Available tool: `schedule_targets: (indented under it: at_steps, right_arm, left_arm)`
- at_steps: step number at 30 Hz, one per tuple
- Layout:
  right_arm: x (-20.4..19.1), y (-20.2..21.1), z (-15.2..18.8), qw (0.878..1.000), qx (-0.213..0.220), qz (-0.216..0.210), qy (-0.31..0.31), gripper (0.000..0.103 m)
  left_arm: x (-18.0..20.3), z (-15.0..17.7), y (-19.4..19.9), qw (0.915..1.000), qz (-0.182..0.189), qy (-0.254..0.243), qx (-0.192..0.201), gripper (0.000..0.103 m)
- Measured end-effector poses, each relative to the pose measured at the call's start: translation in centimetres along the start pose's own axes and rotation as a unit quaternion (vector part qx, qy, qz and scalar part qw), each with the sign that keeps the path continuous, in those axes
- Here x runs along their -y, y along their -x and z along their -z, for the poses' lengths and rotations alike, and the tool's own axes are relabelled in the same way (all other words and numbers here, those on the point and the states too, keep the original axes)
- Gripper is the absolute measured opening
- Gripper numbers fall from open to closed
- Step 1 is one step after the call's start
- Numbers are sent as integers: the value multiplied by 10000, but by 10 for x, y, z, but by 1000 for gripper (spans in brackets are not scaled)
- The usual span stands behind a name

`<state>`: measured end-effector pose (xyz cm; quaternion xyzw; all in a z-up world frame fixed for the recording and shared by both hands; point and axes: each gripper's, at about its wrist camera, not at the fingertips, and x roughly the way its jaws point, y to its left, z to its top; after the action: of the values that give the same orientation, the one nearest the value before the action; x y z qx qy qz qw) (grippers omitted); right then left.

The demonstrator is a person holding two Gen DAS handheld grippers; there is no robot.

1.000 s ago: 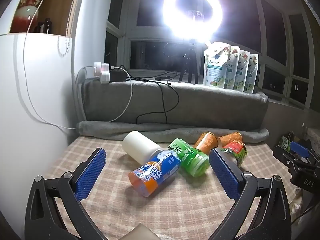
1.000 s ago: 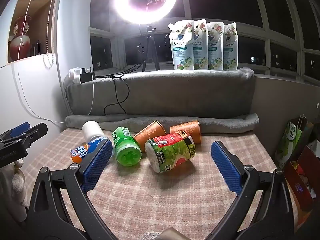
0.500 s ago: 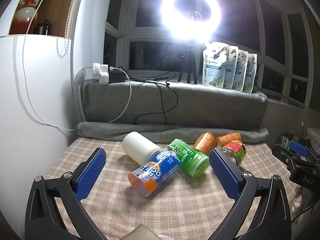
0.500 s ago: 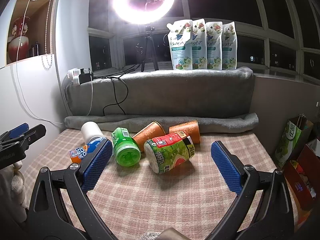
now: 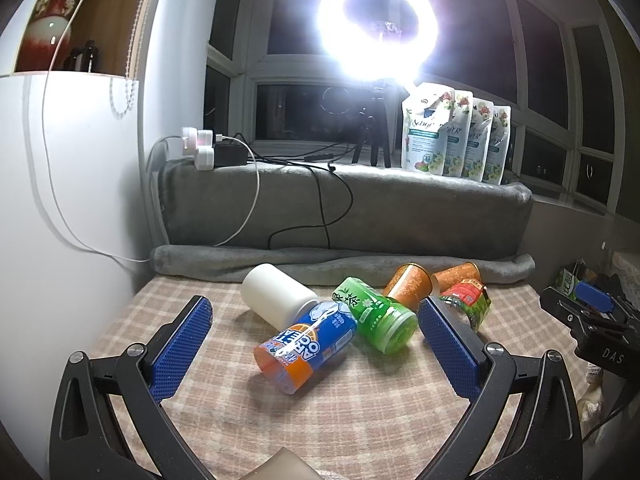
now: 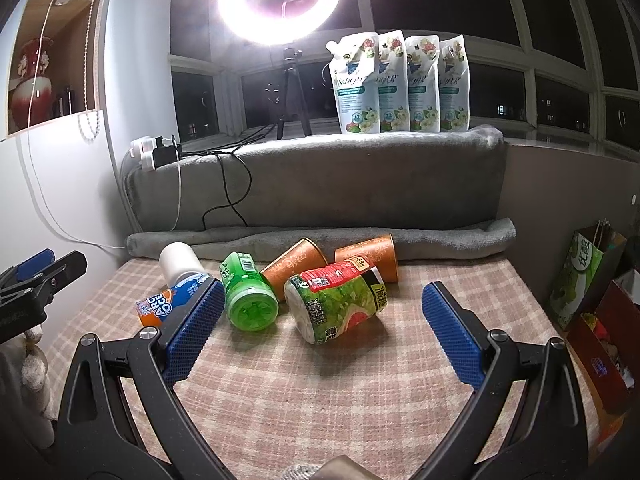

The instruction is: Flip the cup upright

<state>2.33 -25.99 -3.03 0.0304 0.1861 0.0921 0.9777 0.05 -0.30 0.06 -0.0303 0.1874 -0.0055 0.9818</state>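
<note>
Several cups lie on their sides on a checked cloth (image 6: 320,392): a white cup (image 5: 276,296), a blue and orange cup (image 5: 306,344), a green cup (image 5: 376,316), two orange paper cups (image 6: 294,268) (image 6: 370,256), and a green and red cup (image 6: 340,300). My left gripper (image 5: 314,340) is open, its blue pads either side of the blue and orange cup, short of it. My right gripper (image 6: 322,328) is open, in front of the green and red cup. Neither holds anything.
A rolled grey blanket (image 6: 320,240) and a grey padded ledge (image 6: 320,176) close off the back. Detergent pouches (image 6: 396,84), a ring light on a tripod (image 6: 280,0) and cables stand on the ledge. A white wall (image 5: 60,240) is at left. Bags (image 6: 584,280) sit at right.
Both grippers have crept slightly forward toward the cups. The cups have not moved and both grippers stay open.
</note>
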Motion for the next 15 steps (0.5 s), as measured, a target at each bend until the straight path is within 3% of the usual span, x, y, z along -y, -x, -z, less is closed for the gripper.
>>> schedule_targets:
  at_steps: [15]
  right_arm:
    - [0, 0, 0, 10000, -23, -10, -17, 101]
  left_arm:
    - [0, 0, 0, 10000, 0, -8, 1, 102]
